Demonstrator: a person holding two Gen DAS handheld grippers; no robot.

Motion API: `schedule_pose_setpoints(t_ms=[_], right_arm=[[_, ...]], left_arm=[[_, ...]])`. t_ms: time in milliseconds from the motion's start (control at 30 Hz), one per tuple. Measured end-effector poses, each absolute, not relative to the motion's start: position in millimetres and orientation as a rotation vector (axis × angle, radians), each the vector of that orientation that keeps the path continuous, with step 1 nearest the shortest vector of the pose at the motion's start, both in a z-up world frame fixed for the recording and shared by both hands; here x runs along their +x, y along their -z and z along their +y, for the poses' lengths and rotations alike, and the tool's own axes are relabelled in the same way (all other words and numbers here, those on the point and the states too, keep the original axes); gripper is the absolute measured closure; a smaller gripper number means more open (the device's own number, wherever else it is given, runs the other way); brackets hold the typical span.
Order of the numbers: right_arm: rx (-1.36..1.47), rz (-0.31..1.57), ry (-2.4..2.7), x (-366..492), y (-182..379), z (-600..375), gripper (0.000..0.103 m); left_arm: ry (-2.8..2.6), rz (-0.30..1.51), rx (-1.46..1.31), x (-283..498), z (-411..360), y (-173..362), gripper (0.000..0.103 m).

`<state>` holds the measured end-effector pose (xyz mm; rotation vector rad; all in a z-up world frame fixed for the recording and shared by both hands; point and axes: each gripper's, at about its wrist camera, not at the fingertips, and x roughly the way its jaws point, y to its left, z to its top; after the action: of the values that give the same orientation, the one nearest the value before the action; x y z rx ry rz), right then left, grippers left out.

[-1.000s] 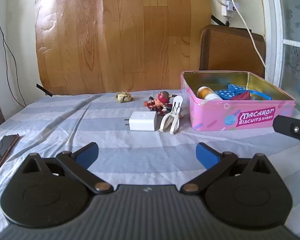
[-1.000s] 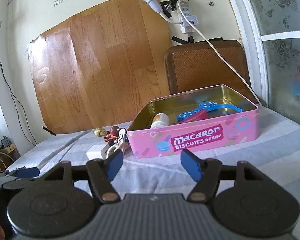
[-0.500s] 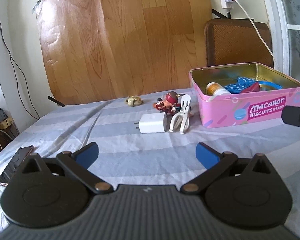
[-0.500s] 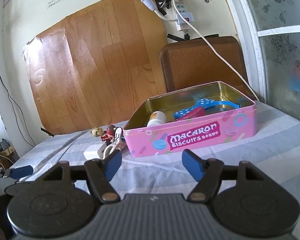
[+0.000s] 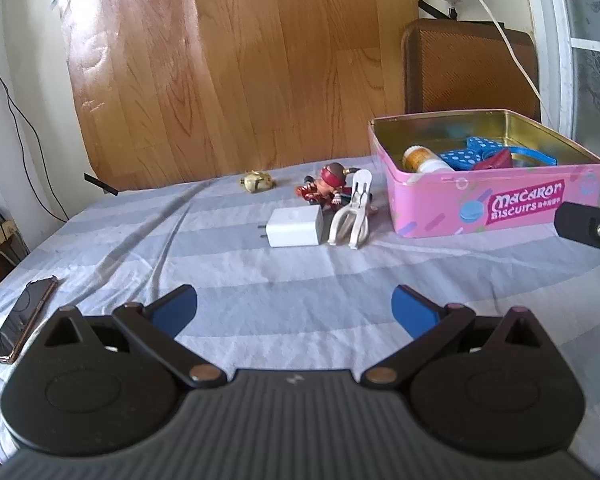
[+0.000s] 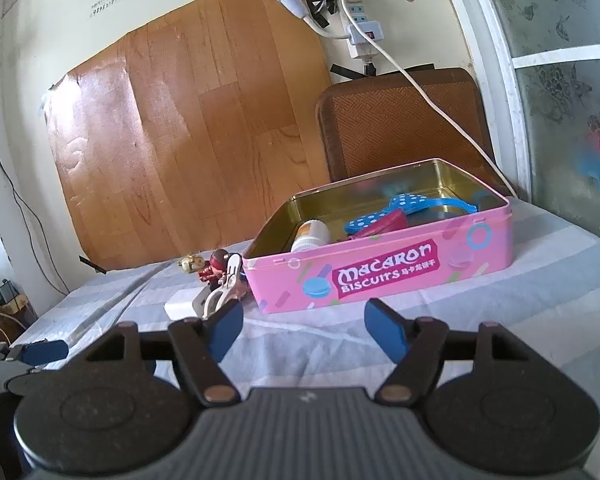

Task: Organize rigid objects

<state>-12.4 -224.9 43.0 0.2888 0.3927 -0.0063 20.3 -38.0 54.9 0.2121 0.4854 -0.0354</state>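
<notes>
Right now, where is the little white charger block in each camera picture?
Left wrist view: the white charger lies mid-picture on the striped cloth, left of the white clip.
Right wrist view: lower left, mostly hidden behind that clip.
Shared landmark: the pink biscuit tin.

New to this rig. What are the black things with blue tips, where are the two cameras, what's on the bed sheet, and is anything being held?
There is no robot here: a person holds a two-finger gripper in each hand, and a wide-angle camera on each one looks forward along its fingers. The black shapes at the bottom are the grippers' own bodies; the blue tips are the finger pads.

In the left view, the left gripper is open and holds nothing. In the right view, the right gripper is the same.

On the striped sheet lie a white charger, a white clip, a small red figure, a small yellowish toy and a phone. The pink biscuit tin stands open and already contains a white bottle and blue and red pieces.
</notes>
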Motion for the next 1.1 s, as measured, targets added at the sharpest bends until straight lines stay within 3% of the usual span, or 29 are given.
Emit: schedule_pose_setpoints(t_ms=[267, 533, 933, 1100], right_arm=[[0.259, 0.401, 0.001, -5.4, -43.4, -217.6, 0.034], [0.138, 0.442, -0.124, 37.5, -43.8, -157.2, 0.034], [-0.169, 0.519, -0.355, 168.2, -15.9, -68.4, 0.035], [-0.129, 0.644, -0.345, 212.9, 0.8, -64.5, 0.034]], left_arm=[[0.044, 0.512, 0.201, 25.3, -28.1, -48.7, 0.0], [-0.019, 0.565, 0.088, 51.7, 47.5, -29.7, 0.0], [-0.008, 0.602, -0.114, 82.3, 119.8, -8.3, 0.0], [-0.007, 0.581, -0.166, 79.3, 121.6, -7.6, 0.0]])
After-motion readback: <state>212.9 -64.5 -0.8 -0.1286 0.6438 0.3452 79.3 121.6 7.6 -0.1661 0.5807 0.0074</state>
